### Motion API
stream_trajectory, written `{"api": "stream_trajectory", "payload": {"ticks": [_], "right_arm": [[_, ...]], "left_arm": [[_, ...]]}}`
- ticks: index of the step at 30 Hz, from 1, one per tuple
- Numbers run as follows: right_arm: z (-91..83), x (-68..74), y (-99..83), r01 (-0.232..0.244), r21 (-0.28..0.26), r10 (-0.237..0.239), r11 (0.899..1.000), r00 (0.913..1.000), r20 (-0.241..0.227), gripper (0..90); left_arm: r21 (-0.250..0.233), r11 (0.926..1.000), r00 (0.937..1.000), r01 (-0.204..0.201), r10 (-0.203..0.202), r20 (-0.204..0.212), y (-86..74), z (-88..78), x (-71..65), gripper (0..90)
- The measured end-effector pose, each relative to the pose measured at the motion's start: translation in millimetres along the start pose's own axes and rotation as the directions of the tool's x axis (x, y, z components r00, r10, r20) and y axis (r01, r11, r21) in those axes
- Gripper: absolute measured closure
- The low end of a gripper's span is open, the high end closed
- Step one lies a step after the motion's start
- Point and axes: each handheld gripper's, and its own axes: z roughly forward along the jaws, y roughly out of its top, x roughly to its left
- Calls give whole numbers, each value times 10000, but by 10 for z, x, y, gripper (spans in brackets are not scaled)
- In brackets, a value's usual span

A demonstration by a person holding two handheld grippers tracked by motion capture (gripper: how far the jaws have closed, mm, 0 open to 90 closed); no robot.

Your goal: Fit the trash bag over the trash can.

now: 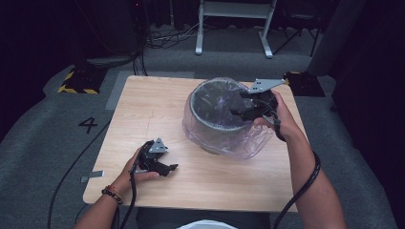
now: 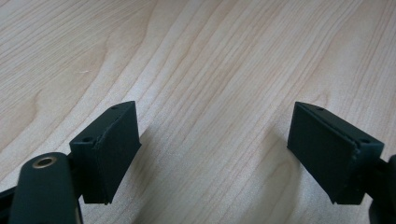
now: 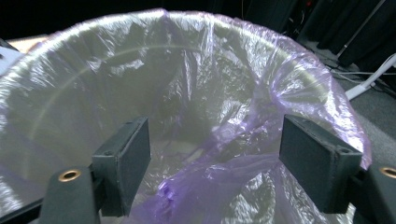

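Note:
A dark round bin (image 1: pixel 210 125) stands on the wooden table (image 1: pixel 143 109), lined with a thin purple plastic bag (image 1: pixel 224 140) that drapes over its rim and down its outside. My right gripper (image 1: pixel 242 109) hovers at the bin's right rim, pointing into the mouth. Its jaws stand open in the right gripper view, with the bag (image 3: pixel 196 93) beyond them and loose film bunched below the gap (image 3: pixel 215 154); nothing is pinched. My left gripper (image 1: pixel 168 168) rests low on the table near the front left, open, with bare wood between its pads (image 2: pixel 116 149).
The table (image 2: pixel 210 56) sits on grey carpet. A white frame (image 1: pixel 234 24) and cables lie on the floor behind it. A yellow-black striped base (image 1: pixel 76 81) stands at the back left. Cables trail from both grippers off the front edge.

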Motion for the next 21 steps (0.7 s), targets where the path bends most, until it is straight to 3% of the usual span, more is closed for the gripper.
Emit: {"api": "stream_trajectory", "payload": {"ticks": [4, 9, 21], "right_arm": [[88, -28, 4, -58, 531, 53, 9986, 9999, 110, 246], [131, -53, 21, -161, 801, 154, 9967, 9998, 88, 243], [289, -60, 70, -462, 2020, 531, 9783, 9982, -287, 226]], "left_arm": [[1, 10000, 10000, -1, 1, 0, 0, 0, 0, 166], [1, 10000, 10000, -1, 1, 0, 0, 0, 0, 166], [3, 10000, 10000, -5, 5, 0, 0, 0, 1, 166]]}}
